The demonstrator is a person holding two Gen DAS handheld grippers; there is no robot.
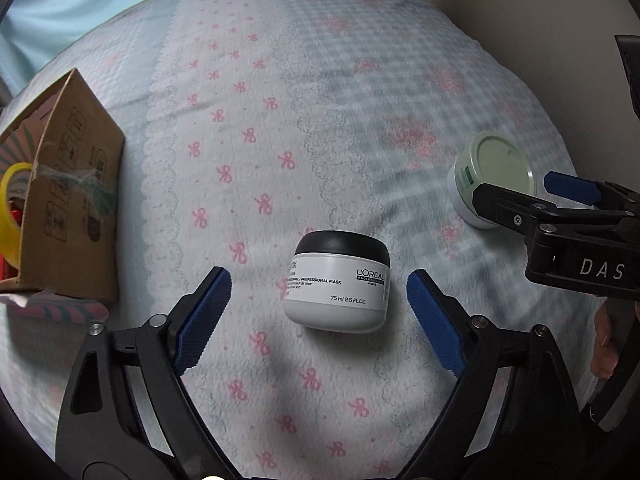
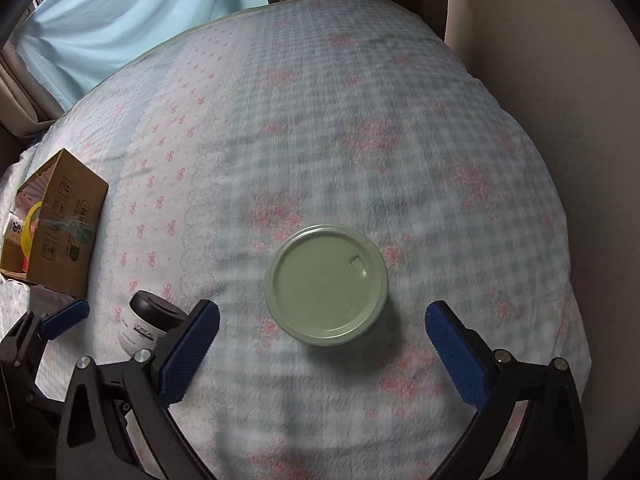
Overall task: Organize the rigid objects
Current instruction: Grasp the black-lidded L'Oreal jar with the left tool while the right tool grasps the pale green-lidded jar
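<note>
A white L'Oréal jar with a black lid point(image 1: 337, 282) stands on the patterned bedspread, between the spread fingers of my open left gripper point(image 1: 319, 280). It also shows in the right wrist view point(image 2: 149, 322), partly behind a finger. A pale green-lidded jar point(image 2: 326, 286) stands between the spread fingers of my open right gripper point(image 2: 322, 318); it also shows in the left wrist view point(image 1: 490, 172), with the right gripper point(image 1: 536, 192) at it. Neither gripper touches its jar.
An open cardboard box point(image 1: 76, 216) sits on the bed at the left, holding a yellow tape roll point(image 1: 10, 208) and other items; it also shows in the right wrist view point(image 2: 66, 224). A beige wall point(image 2: 560, 80) borders the bed on the right, a light blue curtain point(image 2: 140, 12) at the back.
</note>
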